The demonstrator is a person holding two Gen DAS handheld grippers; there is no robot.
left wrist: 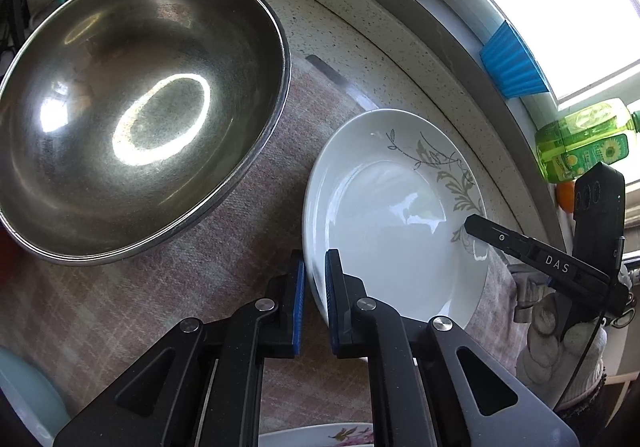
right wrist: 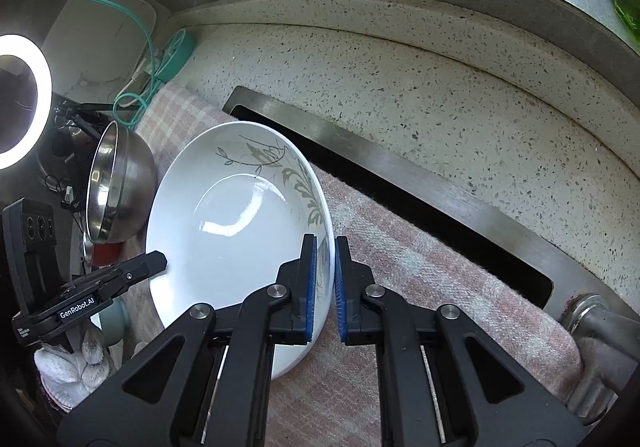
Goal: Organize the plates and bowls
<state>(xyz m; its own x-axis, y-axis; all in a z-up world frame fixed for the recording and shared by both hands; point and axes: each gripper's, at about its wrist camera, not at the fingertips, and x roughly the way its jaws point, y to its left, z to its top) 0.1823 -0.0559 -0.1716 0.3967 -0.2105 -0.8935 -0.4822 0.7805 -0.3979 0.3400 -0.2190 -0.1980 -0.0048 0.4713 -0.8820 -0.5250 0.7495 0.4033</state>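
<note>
Two grippers clamped on white plate (left wrist: 396, 215): left gripper (left wrist: 315, 287) on near rim, right gripper (right wrist: 326, 275) opposite, above towel (right wrist: 420, 267) on table. Lifting step; next, level carry.

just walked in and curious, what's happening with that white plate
A person with a gripper in each gloved hand is holding one white plate with a grey leaf pattern from both sides. The left gripper is shut on its near left rim and the right gripper is shut on the opposite rim. The plate is over a pink checked cloth on the speckled countertop. A large stainless steel bowl sits on the cloth to the plate's left, untouched.
</note>
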